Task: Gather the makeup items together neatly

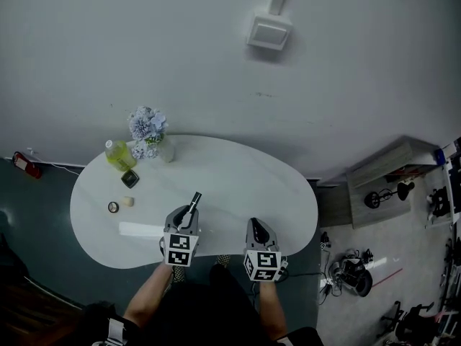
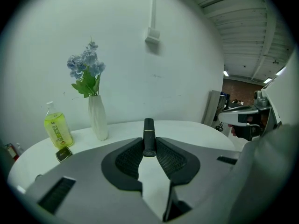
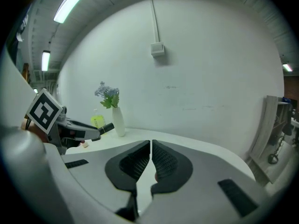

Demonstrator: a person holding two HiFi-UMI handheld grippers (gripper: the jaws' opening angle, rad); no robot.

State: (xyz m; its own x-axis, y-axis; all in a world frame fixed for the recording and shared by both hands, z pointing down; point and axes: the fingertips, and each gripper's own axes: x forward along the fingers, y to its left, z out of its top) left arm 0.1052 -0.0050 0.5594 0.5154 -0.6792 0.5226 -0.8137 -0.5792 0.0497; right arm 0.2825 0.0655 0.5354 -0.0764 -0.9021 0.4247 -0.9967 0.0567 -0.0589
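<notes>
Head view: shot from above, I stand at the bottom edge of a white kidney-shaped table (image 1: 245, 182), one pair of tongs in each hand, both over the near rim at bottom centre.
L tongs (image 1: 190, 212): clamped on a black tube (image 1: 194, 199). Pads grip its lower end and the rest sticks out fwd toward frame centre.
L gripper view: tube stands centre frame w/ a thin gold band round its middle. Jaws are part-way apart, pressed on either side of it.
R tongs (image 1: 257, 226): just right of the L pair, jaws closed w/ nothing in them.
R gripper view: pads meet at centre frame and only tabletop shows beyond. The L pair and its tube poke in from the left edge.
Other makeup: a small dark compact (image 1: 130, 179), a round pot (image 1: 113, 207) and a cream-coloured bit (image 1: 128, 201) lie loose on the table's left half, near each other but not touching, well apart from the held tube.
Pale strip (image 1: 140, 229): lies flat just left of the L pair. Can't tell what it is.
Back left of table: a bottle (image 1: 117, 154) of yellow liquid and a white vase (image 1: 166, 151) of blue flowers (image 1: 148, 125), upright near the wall.
Wall: plain white, w/ a box fitting (image 1: 269, 31) at top centre.
Floor: clutter and cables at lower right.
</notes>
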